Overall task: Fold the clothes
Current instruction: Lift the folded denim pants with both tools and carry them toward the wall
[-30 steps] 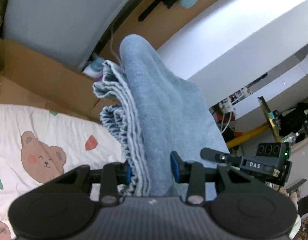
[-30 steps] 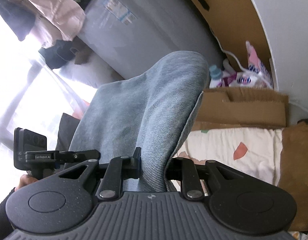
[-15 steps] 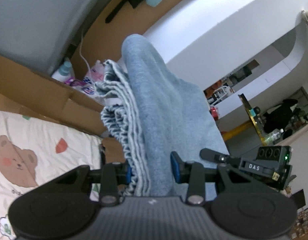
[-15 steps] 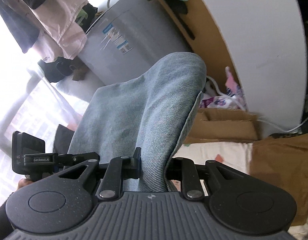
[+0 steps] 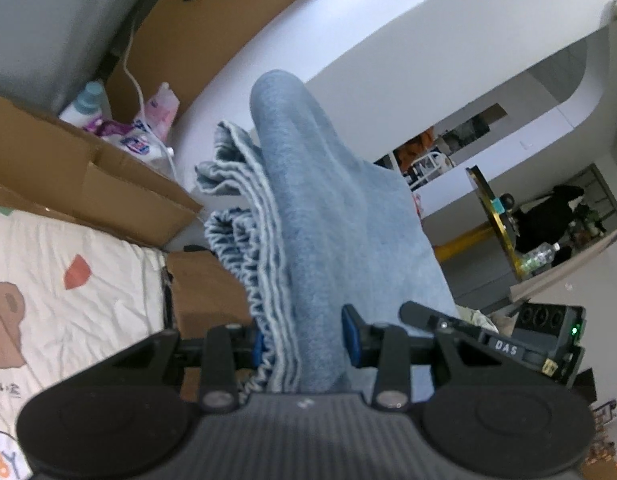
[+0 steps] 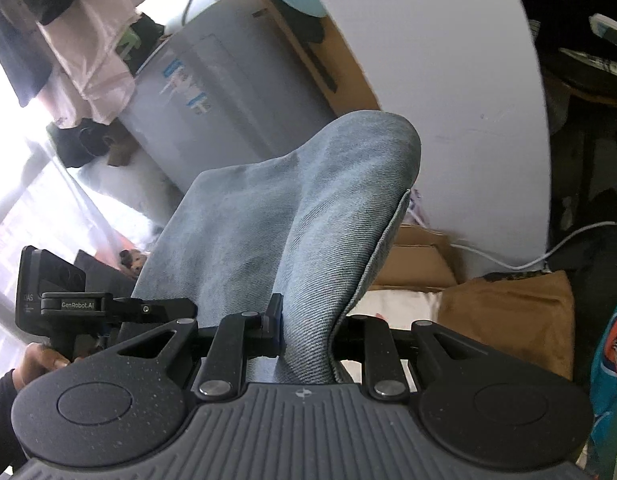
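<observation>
Both jaws of the left gripper [image 5: 304,344] and right gripper [image 6: 306,330] were clamped on the folded light-blue denim garment [image 5: 316,220], which rose between the pads as a thick bundle, its pale gathered edges bunched along one side.

Both wrist views look closely along their tools, sharing the denim garment [image 5: 324,216].

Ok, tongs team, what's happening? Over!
Left tongs shut on blue denim garment. Right tongs shut on it too. Nothing in the way.
</observation>
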`<action>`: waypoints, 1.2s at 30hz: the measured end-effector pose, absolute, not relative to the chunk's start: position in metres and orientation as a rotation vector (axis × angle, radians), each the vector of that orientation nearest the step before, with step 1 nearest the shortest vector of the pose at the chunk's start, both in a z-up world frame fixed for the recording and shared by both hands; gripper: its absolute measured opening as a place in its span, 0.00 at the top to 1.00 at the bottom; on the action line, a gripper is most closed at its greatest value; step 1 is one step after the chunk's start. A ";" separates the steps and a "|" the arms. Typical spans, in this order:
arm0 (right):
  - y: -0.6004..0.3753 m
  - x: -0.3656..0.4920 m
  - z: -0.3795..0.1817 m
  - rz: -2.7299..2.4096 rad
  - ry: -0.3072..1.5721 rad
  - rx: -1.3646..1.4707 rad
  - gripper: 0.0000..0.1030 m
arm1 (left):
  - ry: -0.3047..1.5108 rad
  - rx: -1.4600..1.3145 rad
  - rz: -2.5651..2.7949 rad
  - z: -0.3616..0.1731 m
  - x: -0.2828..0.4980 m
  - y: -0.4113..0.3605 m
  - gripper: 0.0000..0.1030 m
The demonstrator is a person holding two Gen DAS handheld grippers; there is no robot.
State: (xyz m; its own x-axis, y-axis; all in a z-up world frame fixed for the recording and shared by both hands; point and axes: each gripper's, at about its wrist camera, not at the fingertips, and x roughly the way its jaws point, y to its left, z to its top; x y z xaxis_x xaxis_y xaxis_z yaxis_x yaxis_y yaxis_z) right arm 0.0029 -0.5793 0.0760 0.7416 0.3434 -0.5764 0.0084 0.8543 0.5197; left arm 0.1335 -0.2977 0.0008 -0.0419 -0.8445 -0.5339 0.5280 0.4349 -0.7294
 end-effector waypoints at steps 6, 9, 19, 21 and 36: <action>-0.603 0.014 0.045 0.153 0.745 0.544 0.80 | 1.196 -0.358 -1.160 -0.033 0.138 -0.324 0.62; -0.614 0.020 0.026 0.134 0.751 0.554 0.80 | 1.216 -0.375 -1.170 -0.054 0.141 -0.335 0.62; -0.658 0.035 -0.049 0.070 0.763 0.554 0.80 | 1.239 -0.387 -1.201 -0.128 0.150 -0.385 0.62; -0.666 0.039 -0.064 0.059 0.774 0.544 0.80 | 1.244 -0.390 -1.201 -0.144 0.150 -0.394 0.62; -0.710 0.055 -0.167 -0.071 0.819 0.430 0.79 | 1.258 -0.466 -1.191 -0.264 0.133 -0.448 0.62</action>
State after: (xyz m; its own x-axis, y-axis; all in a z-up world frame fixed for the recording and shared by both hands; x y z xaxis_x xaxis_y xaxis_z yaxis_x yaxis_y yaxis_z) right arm 0.0551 -0.7103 -0.1673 0.6854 0.1025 -0.7209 0.2250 0.9118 0.3436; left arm 0.1333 -0.4484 -0.2642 -0.1390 -0.8697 -0.4736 0.4248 0.3796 -0.8218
